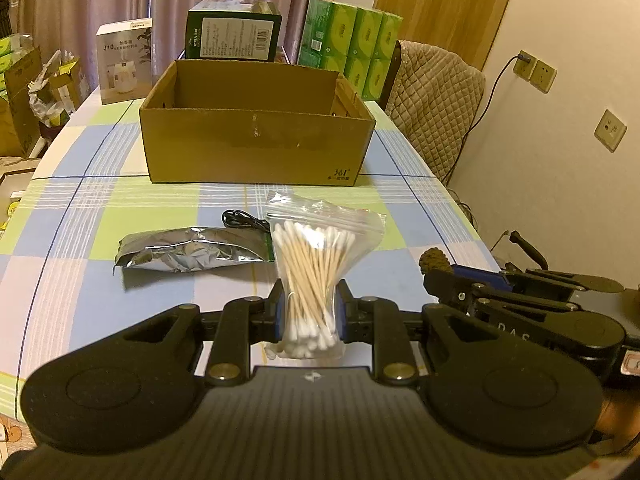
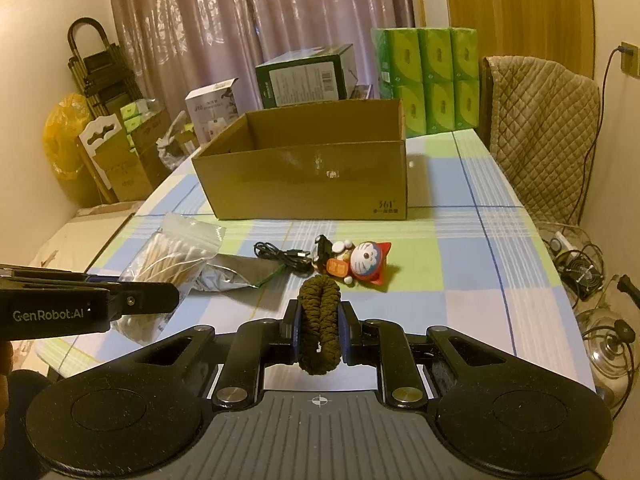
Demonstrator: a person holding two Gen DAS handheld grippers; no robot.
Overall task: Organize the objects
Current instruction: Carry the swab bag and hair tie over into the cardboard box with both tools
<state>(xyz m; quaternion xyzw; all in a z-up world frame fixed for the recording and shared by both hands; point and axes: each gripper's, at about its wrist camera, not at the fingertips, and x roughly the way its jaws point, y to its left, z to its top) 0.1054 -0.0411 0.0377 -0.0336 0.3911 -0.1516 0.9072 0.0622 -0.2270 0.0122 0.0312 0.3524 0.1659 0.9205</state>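
Checked tablecloth (image 1: 80, 208) | cardboard box (image 1: 256, 140) marked "361°", probably | left gripper (image 1: 310, 312) jaws clamp cotton-swab bag (image 1: 316, 264) | right gripper (image 2: 320, 332) jaws clamp scrunchie (image 2: 320, 320)

Both wrist cams low, fwd, sharing box (image 1: 256, 136).

Dim, warm indoor light; soft shadows beneath the cardboard box (image 1: 256, 136); strong fisheye curvature and dark vignetting at corners; slightly soft focus.

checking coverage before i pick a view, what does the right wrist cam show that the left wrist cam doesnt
Right wrist only: the cat toy and the brown scrunchie squeezed in the right gripper.
Left wrist only: the wall socket.
Both: the cardboard box, cotton swab bag in the left gripper, foil pouch, black cable.
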